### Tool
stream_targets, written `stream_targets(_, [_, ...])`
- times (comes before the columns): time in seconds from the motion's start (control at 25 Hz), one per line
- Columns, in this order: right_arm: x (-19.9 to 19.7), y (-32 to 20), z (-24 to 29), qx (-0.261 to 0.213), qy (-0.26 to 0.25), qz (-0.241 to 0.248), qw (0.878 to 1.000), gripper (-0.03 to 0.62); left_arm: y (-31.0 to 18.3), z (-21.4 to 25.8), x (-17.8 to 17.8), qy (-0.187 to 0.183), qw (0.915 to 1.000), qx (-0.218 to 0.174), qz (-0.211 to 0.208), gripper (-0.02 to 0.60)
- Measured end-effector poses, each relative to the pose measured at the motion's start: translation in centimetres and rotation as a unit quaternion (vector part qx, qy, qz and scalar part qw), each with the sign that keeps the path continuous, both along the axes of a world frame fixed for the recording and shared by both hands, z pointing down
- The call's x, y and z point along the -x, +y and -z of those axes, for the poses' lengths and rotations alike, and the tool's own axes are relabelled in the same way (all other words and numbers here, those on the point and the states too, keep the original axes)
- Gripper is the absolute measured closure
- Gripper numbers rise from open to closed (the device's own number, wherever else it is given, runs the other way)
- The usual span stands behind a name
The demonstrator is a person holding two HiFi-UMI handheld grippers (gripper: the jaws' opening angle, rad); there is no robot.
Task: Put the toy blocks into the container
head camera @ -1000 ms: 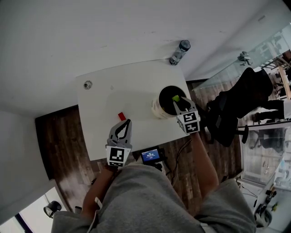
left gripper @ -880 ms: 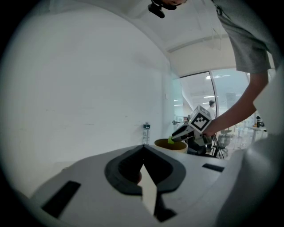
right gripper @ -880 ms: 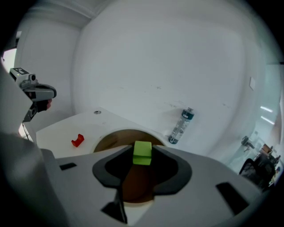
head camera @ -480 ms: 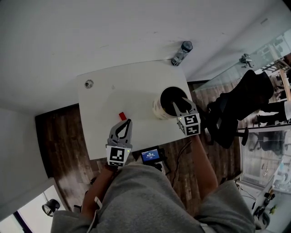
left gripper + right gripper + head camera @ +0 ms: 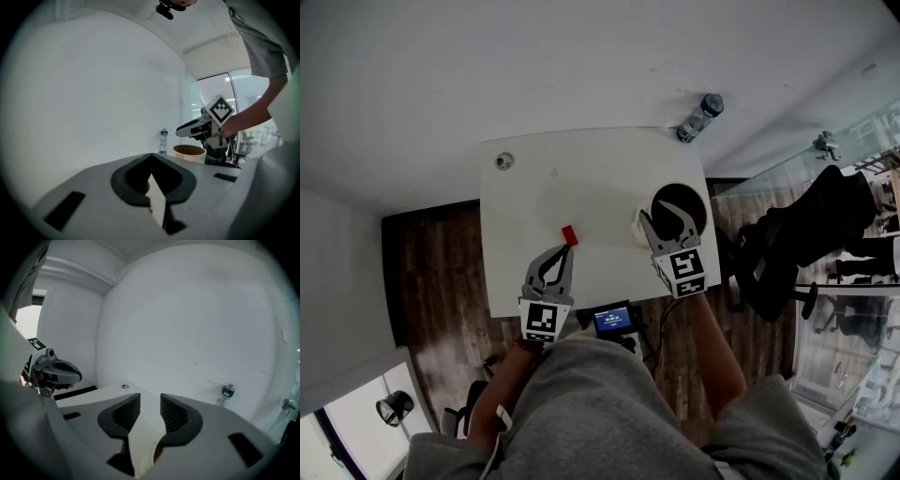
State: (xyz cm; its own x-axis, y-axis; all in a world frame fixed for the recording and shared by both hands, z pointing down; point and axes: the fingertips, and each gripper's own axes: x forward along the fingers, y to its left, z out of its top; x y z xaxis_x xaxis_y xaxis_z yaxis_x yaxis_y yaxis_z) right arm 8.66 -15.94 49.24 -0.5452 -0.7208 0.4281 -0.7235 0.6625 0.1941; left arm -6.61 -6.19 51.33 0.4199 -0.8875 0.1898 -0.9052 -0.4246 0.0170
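On the white table (image 5: 581,178), near its right edge, sits the container (image 5: 694,199), a round cream tub with a dark inside. To the right of the container, off the table, stands a black chair (image 5: 797,244) on the wood floor.

The right gripper (image 5: 661,217) hangs over the container's near-left rim. Its fingers are apart and closing, with nothing between them; only tabletop and rim show through the gap.

The left gripper (image 5: 564,253) is well to the left of the container and nearer the person. Its fingertips are together and hold nothing.

Past the container on the far side, by the wall, stands a water bottle (image 5: 698,117). Nearer the person than the container, at the table's front edge, is a small device (image 5: 612,322) with a lit blue screen.

A red toy block (image 5: 570,235) lies on the table left of the container and apart from it, just beyond the left gripper's tips. A small round fitting (image 5: 503,161) sits at the far-left corner, well away from the container.
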Motion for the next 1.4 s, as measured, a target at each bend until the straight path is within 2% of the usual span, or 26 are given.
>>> stream_targets(0.32, [8.1, 1.5, -2.8, 0.017, 0.009, 0.097, 0.995, 0.462, 1.6, 0.8, 3.7, -0.003, 0.9986, -0.009, 0.052, 0.575])
stream_targets(0.72, [14.7, 3.7, -11.3, 0.088, 0.045, 0.171, 0.98, 0.462, 4.3, 1.1, 7.7, -0.009, 0.9938, -0.01, 0.11, 0.575])
stream_targets(1.0, [16.0, 4.9, -18.3, 0.154, 0.087, 0.183, 0.967, 0.442, 5.9, 0.2, 9.0, -0.015, 0.9913, 0.007, 0.131, 0.575])
stream_targets(1.24, [15.8, 5.1, -23.3, 0.206, 0.116, 0.156, 0.959, 0.416, 6.9, -0.4, 9.7, -0.021, 0.9895, 0.014, 0.142, 0.575])
stream_targets(1.4, [16.2, 5.6, -24.9, 0.232, 0.118, 0.147, 0.954, 0.408, 7.2, -0.7, 10.2, -0.027, 0.9884, 0.02, 0.148, 0.575])
